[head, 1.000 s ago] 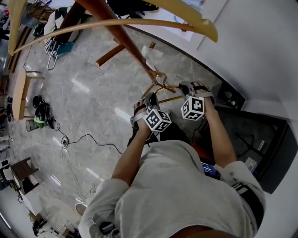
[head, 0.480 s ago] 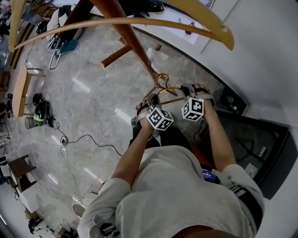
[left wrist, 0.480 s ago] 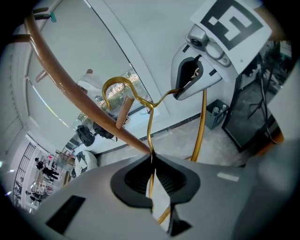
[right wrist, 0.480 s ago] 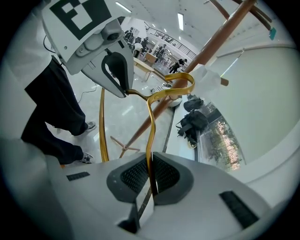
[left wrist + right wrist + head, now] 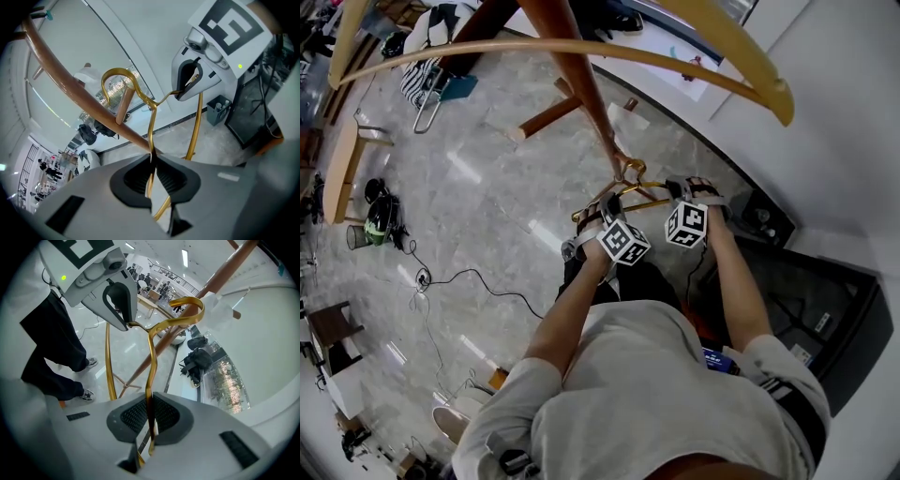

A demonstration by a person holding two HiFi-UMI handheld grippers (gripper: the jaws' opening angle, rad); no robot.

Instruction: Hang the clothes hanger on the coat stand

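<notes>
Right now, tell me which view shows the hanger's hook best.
The left gripper view: the hook shows large, its whole curve arching over a coat-stand peg. The right gripper view shows the hook foreshortened, peg unclear. The head view shows it tiny.

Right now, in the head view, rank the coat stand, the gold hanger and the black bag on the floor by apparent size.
1. Coat stand: largest by far, its arms nearest the camera.
2. Gold hanger: thin wire, but spans wider than the bag.
3. Black bag: smallest, though also farthest away.
</notes>
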